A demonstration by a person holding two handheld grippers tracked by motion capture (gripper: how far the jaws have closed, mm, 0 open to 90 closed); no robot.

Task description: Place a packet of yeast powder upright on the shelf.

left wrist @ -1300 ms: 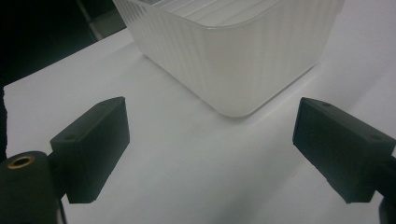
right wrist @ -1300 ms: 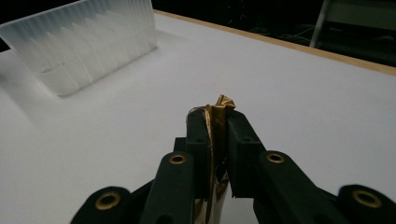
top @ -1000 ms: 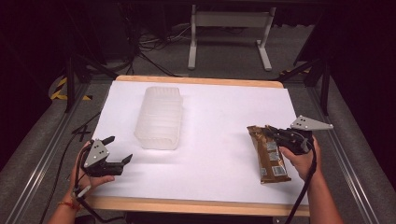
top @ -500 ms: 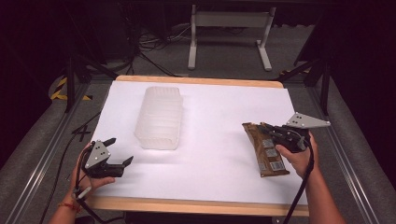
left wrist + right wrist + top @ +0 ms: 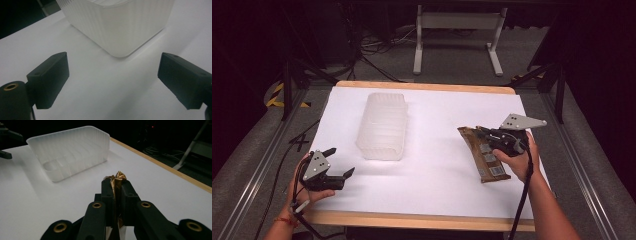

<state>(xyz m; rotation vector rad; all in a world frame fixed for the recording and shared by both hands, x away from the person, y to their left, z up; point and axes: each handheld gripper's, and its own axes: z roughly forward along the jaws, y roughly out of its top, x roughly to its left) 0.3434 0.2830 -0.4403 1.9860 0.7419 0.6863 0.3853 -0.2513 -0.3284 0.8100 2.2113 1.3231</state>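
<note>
A brown snack packet (image 5: pixel 482 154) hangs lifted above the white table at the right, pinched at its upper edge by my right gripper (image 5: pixel 486 134). In the right gripper view the crumpled gold foil edge of the packet (image 5: pixel 117 180) sticks up between the shut jaws of that gripper (image 5: pixel 117 185). A translucent ribbed plastic tub (image 5: pixel 383 125) stands left of centre, empty as far as I can see. My left gripper (image 5: pixel 339 161) rests near the table's front left corner, jaws wide open, with nothing between them. In the left gripper view the tub (image 5: pixel 117 22) stands just beyond the open fingers (image 5: pixel 51 75).
White sheet (image 5: pixel 437 180) covers the wooden table, whose edge (image 5: pixel 422 220) shows along the front. A metal stand (image 5: pixel 457 30) and cables lie on the dark floor behind. Rails run along both sides of the table.
My right gripper has lifted the packet and carried it a little left, toward the tub. The left gripper has stayed where it was.
</note>
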